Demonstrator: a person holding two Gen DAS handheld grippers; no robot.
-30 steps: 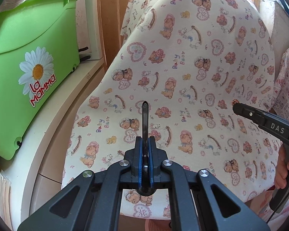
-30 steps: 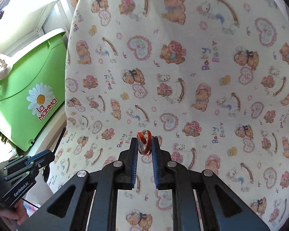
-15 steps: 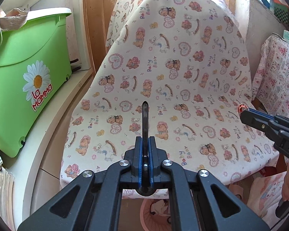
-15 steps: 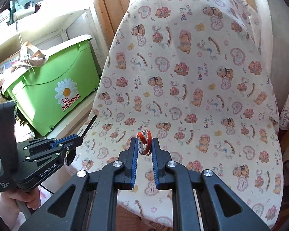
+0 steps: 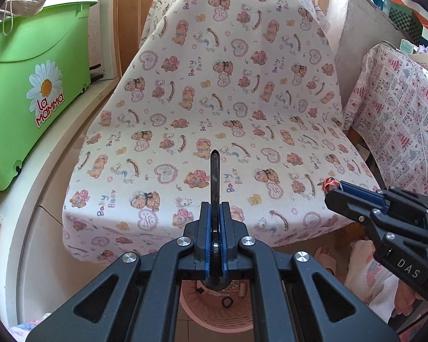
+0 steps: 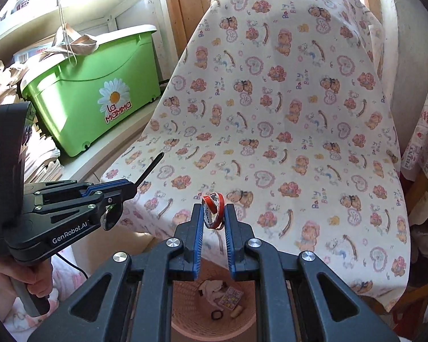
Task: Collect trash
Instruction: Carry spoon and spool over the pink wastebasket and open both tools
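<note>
My left gripper [image 5: 214,208] is shut on a thin black stick-like piece [image 5: 214,173] that juts out past its fingertips over the chair's front edge. My right gripper [image 6: 213,209] is shut on a red and white ribbon loop [image 6: 214,212]. The right wrist view has the left gripper [image 6: 129,189] at the left, in a person's hand, with the black piece [image 6: 151,168] pointing up and right. The right gripper [image 5: 335,189] with the ribbon [image 5: 329,183] enters the left wrist view from the right. A pink basket [image 6: 185,319] [image 5: 236,319] stands on the floor below both, holding small scraps.
A chair draped in bear-print cloth [image 5: 228,99] fills the middle. A green "La Mamma" box [image 5: 28,85] [image 6: 94,85] sits on a white ledge at the left, under shelves. Another patterned cloth [image 5: 399,108] hangs at the right.
Both grippers have drawn back from the chair, so more of it shows. The pink basket has come into view beneath them. Both still hold their pieces.
</note>
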